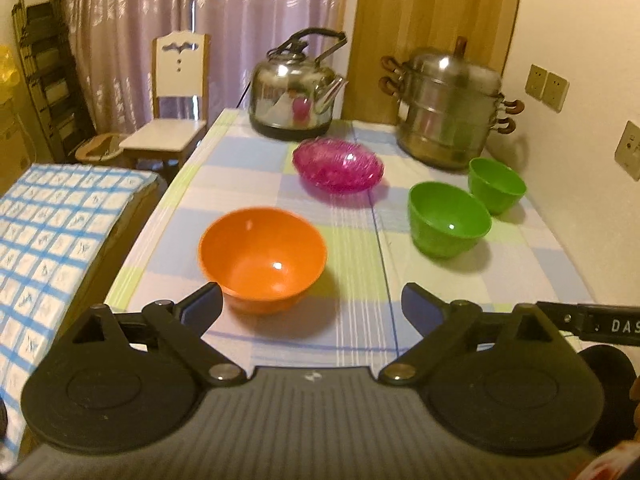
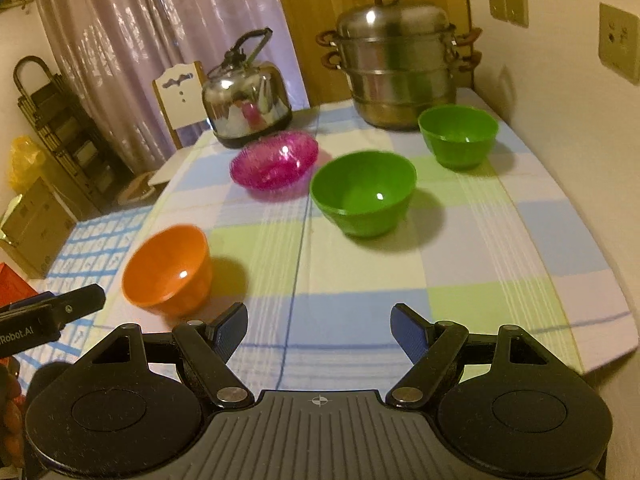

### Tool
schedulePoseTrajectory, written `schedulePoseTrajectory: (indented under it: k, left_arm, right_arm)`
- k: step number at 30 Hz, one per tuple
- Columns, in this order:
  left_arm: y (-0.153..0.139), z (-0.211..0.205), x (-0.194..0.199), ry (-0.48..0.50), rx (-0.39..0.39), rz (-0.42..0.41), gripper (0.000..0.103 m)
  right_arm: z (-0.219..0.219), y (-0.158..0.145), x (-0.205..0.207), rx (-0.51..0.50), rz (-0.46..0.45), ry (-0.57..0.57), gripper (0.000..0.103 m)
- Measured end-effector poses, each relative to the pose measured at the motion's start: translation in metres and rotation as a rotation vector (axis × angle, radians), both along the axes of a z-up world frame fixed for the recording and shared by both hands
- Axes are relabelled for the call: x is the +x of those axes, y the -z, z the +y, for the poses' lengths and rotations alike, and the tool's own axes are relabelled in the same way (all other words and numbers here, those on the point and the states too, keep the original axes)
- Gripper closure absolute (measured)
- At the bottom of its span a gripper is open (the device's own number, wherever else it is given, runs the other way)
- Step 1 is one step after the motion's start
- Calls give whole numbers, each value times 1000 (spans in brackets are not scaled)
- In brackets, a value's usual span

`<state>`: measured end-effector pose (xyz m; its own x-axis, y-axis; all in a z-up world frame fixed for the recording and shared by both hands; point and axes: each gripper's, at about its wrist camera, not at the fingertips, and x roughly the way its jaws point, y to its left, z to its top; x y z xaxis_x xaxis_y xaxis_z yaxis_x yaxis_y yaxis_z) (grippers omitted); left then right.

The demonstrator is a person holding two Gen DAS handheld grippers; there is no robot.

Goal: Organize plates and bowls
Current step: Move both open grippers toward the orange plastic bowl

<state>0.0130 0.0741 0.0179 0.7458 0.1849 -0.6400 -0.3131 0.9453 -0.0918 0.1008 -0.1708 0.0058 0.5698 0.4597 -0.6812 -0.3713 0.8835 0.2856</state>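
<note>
An orange bowl (image 1: 262,258) stands upright on the checked tablecloth, just beyond my left gripper (image 1: 312,304), which is open with nothing between its fingers. Its left pad sits close to the bowl's near side. Farther back lies a pink ribbed glass dish (image 1: 338,164). Two green bowls stand on the right, a nearer one (image 1: 448,218) and a farther one (image 1: 496,184). My right gripper (image 2: 319,330) is open and empty over the cloth, short of the nearer green bowl (image 2: 364,192); the orange bowl (image 2: 170,270) is to its left, the pink dish (image 2: 274,164) and the farther green bowl (image 2: 458,134) beyond.
A steel kettle (image 1: 294,88) and a stacked steel steamer pot (image 1: 448,104) stand at the table's far end. A wall with sockets (image 2: 618,42) runs along the right. A chair (image 1: 176,96) and a cloth-covered surface (image 1: 52,232) lie left of the table (image 2: 500,272).
</note>
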Motion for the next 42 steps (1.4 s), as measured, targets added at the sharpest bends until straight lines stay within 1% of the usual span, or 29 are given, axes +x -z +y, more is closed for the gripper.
schedulePoseTrajectory:
  k: [2,9,14,30,42]
  left_arm:
    - [4,1,-1,-2,-13,10,8]
    - [12,1,-2,2,-20,24,8]
    - [16,2,-2,2,-33,34,8]
    - [18,7,-1,2,-38,40,8]
    - [21,17,6,21,-59,40,8]
  right_arm:
    - [-1,5,-5,3,17,0,25]
    - [-1,14,-8,-11,36,-3,25]
    - [0,13,-7,-13,33,-1,25]
    - [9,12,-4,-9,40,-8,25]
    - [19,14,-1,-10,41,-15,25]
